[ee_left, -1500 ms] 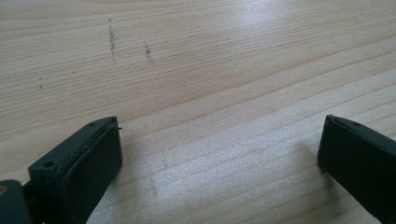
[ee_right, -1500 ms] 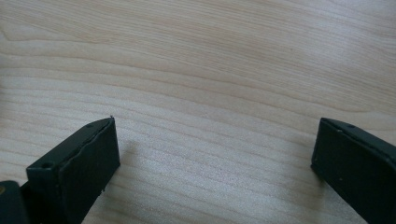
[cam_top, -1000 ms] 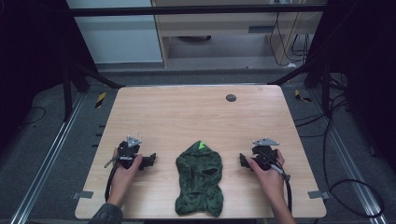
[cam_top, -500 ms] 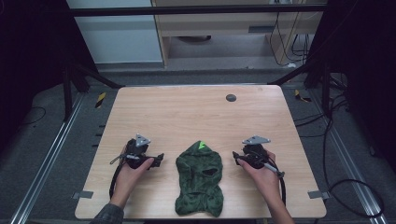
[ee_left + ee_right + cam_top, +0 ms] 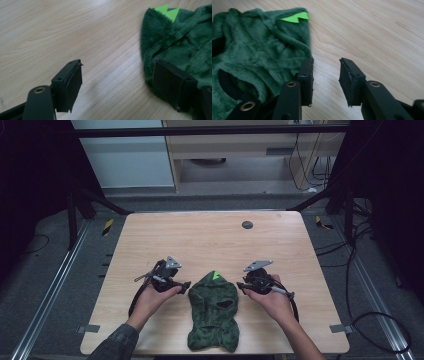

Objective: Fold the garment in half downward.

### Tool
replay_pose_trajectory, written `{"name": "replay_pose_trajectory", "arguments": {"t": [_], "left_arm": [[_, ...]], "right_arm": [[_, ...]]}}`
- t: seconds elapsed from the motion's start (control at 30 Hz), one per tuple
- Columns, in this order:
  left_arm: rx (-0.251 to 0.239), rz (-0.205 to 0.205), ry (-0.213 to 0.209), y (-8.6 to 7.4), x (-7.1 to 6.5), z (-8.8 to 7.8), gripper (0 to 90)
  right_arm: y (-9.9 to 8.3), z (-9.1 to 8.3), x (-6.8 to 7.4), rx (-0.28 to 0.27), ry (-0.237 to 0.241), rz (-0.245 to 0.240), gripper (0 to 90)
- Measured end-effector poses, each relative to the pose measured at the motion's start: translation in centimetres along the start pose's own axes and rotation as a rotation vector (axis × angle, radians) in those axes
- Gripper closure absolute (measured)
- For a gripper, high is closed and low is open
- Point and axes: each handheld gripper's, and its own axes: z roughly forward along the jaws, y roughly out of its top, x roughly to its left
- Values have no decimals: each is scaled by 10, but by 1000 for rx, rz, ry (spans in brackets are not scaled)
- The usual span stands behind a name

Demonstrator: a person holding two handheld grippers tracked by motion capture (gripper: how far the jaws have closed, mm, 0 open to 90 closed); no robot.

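Here we are flanking the green hood (image 5: 214,312) lying flat on the bench (image 5: 210,240): left gripper (image 5: 117,85) and right gripper (image 5: 325,80) jaws (both just closing) are standing apart, nothing clamped, fabric beside each.

A dark green plush hooded mask (image 5: 214,315) lies flat on the near middle of the table, its pointed top with a bright green zigzag patch (image 5: 215,275) facing far, dark openings showing.

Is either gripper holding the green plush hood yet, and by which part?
Nothing is held. The left gripper and right gripper flank the green plush hood, jaws just closing on bare table.
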Motion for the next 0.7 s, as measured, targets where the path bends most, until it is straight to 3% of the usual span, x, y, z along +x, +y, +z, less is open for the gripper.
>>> {"name": "replay_pose_trajectory", "arguments": {"t": [0.13, 0.33, 0.5, 0.7], "left_arm": [[6, 12, -17, 8, -2, 2, 287], [17, 30, -24, 16, -6, 4, 359], [35, 37, -42, 18, -7, 8, 410], [67, 53, -58, 16, -10, 16, 388]], "right_arm": [[11, 3, 2, 28, 18, -39, 709], [24, 4, 0, 31, 41, -48, 774], [27, 8, 1, 33, 73, -36, 775], [28, 18, 8, 56, 93, -51, 712]]}}
